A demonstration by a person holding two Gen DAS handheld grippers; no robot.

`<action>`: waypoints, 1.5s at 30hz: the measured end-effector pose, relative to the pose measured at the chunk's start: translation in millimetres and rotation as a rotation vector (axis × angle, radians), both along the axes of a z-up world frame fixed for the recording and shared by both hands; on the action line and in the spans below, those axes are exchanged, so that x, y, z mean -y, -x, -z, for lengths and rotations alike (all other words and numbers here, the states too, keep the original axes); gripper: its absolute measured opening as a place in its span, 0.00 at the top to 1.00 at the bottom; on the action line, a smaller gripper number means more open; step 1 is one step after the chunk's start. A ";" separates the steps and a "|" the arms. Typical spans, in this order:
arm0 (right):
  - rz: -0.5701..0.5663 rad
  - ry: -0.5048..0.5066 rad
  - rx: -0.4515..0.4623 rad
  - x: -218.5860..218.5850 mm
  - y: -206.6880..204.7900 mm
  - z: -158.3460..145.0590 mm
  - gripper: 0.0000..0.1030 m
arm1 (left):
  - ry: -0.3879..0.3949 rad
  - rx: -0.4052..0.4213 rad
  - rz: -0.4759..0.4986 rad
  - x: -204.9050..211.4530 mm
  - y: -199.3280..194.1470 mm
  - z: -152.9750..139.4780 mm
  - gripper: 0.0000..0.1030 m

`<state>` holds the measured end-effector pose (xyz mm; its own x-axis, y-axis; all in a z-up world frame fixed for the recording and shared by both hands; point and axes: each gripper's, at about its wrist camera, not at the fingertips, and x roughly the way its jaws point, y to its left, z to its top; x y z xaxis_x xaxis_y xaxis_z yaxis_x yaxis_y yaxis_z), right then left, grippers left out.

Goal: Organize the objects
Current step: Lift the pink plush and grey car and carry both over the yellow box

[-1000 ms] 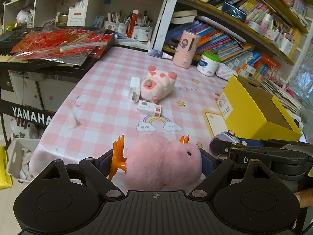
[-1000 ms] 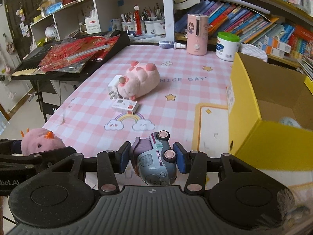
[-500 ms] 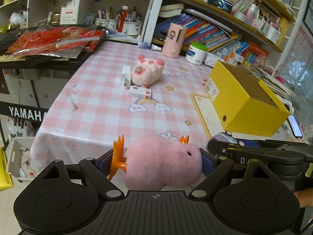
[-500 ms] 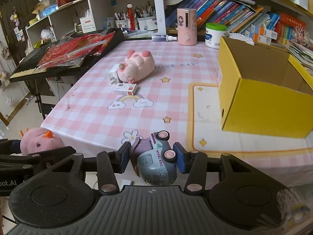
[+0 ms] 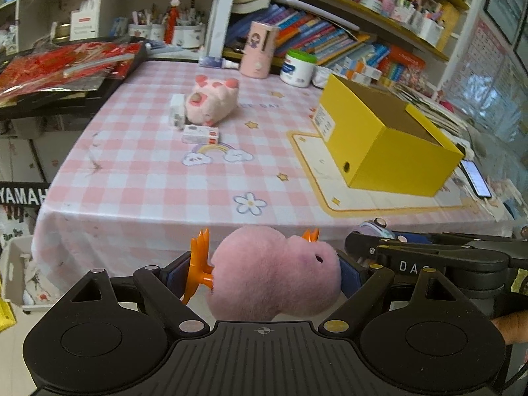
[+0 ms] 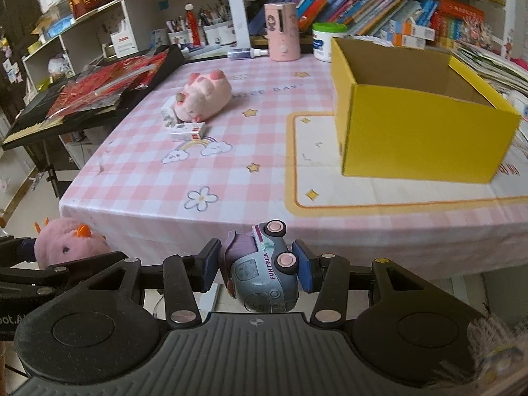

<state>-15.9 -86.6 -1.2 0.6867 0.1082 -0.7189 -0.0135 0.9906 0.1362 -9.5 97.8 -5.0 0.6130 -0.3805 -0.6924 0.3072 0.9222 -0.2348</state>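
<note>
Gripping a fluffy pink plush dinosaur (image 5: pixel 275 275) with orange spikes, the left gripper (image 5: pixel 264 274) hangs off the near edge of the desk (image 5: pixel 148 171), its jaws set wide and pressing into the toy's sides. On the pink checked cloth, toward the far left, a white charger plug (image 5: pixel 176 112) lies just beside a pink plush pig (image 5: pixel 213 99) — the two look to be touching — and a small white box with a red end (image 5: pixel 201 134) sits just in front of the pig, above a printed rainbow. At the back edge stand a pink cylindrical dispenser (image 5: pixel 259 49) and a white tub with a green lid (image 5: pixel 297 67), near each other. Further right, an open yellow cardboard box (image 5: pixel 389 145) rests on a cream panel of the cloth with a yellow border, well apart from the pig; in the right wrist view as much of its inside as shows is bare cardboard. A phone (image 5: pixel 475 178) with a lit screen lies just right of the box. Lowest and rightmost, the right gripper (image 6: pixel 259 265) holds a small grey toy truck (image 6: pixel 264 274) with pink wheels — the jaws are clamped on its two sides, and it too hangs off the near edge of the desk.
</note>
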 end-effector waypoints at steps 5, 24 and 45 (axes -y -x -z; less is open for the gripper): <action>0.052 -0.002 -0.008 12.6 9.5 1.7 0.57 | 0.000 -0.001 0.050 12.6 1.1 0.7 0.15; 0.262 -0.001 -0.023 72.1 43.6 3.8 0.57 | -0.001 0.000 0.256 79.3 -2.6 2.3 0.15; 0.322 -0.014 -0.046 128.2 32.3 4.6 0.57 | -0.012 0.011 0.313 134.8 -21.0 0.1 0.15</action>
<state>-48.2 -214.8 -5.7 0.6542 -0.0997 -0.7497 0.3069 0.9410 0.1426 11.5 -37.0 -5.1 0.4749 -0.5434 -0.6922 0.5787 0.7854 -0.2196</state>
